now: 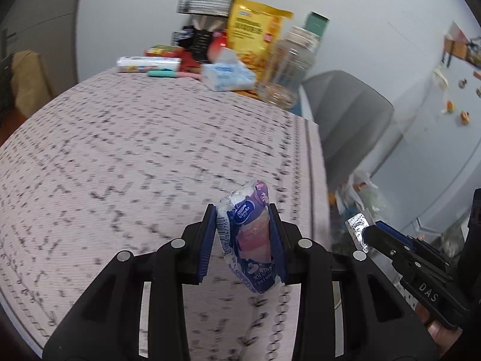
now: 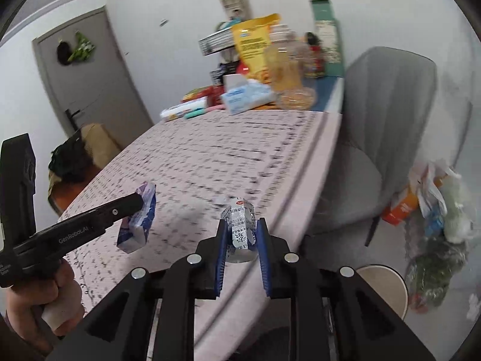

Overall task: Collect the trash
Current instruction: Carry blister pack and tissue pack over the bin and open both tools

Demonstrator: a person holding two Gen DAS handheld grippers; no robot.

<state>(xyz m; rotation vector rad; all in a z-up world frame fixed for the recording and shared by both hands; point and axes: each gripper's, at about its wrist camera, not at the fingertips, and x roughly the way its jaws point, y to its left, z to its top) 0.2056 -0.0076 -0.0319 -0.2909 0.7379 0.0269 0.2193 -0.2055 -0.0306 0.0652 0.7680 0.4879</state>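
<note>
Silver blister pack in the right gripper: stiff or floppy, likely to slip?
The blister pack looks crumpled and bent between the right gripper's fingers, so probably thin, springy foil rather than rigid. It likely weighs very little. Its shiny foil may be slick, so it could slide out under a loose grip.

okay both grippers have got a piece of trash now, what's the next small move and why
Probably carry both toward the trash bag hanging beside the grey chair. The left gripper already clamps the tissue wrapper and the right gripper the foil blister pack, both lifted off the table.
</note>
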